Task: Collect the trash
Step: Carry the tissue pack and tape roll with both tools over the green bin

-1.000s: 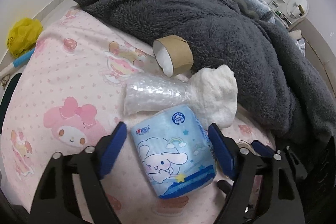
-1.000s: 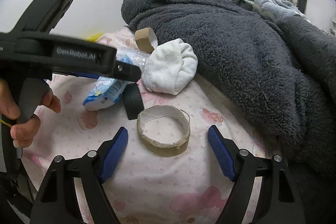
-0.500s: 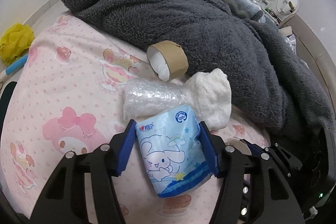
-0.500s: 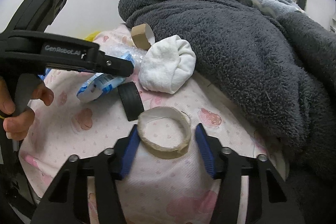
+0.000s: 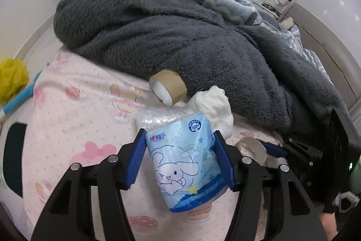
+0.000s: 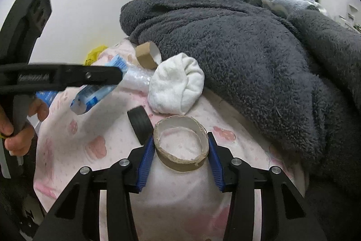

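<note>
My left gripper (image 5: pixel 178 156) is shut on a blue cartoon tissue pack (image 5: pixel 185 162) and holds it lifted off the pink bedsheet (image 5: pixel 79 119); the pack also shows in the right wrist view (image 6: pixel 94 96). My right gripper (image 6: pixel 180 150) is shut on a flat cardboard tape ring (image 6: pixel 180 143), squeezed oval, just above the sheet. A bubble wrap roll (image 5: pixel 158 116), a white crumpled cloth (image 6: pixel 177 87) and a second cardboard tape core (image 5: pixel 168 86) lie on the sheet beyond.
A dark grey fleece blanket (image 5: pixel 169 33) covers the far and right side of the bed. A small black ring (image 6: pixel 138 124) lies left of my right gripper. A yellow bag (image 5: pixel 11 78) sits off the bed's left edge.
Both grippers went from open to shut, the left on the tissue pack and the right on the tape ring. Both have risen a little with their loads.
</note>
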